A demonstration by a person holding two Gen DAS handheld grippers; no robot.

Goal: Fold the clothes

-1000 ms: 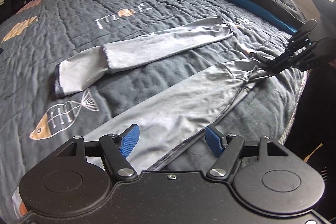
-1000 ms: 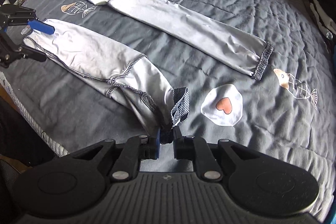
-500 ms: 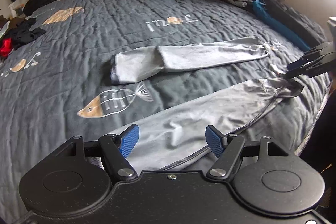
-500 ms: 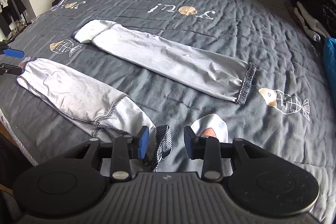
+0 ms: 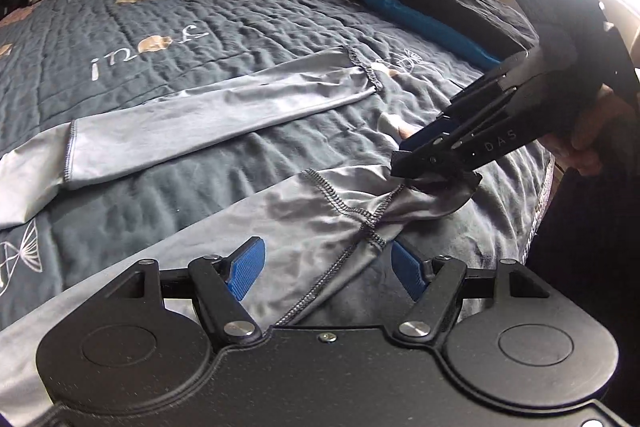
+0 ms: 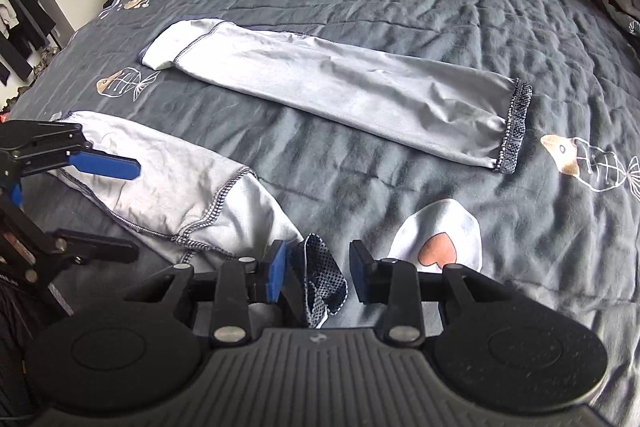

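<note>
Near sleeve [image 6: 168, 187] lies along the bed's near edge, long axis left–right. Right gripper [image 6: 318, 277] stands open astride its mesh cuff [image 6: 320, 279], nothing pinched. Left gripper [image 5: 328, 269] is open too, over the sleeve's other end. Second sleeve [image 6: 340, 87] lies parallel, farther in. Quilt [image 6: 440, 7] beyond it is bare — room to fold inward.

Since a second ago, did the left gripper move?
Yes. The left gripper has slid in along the near grey sleeve, away from the fish print and toward the heart patch.
</note>
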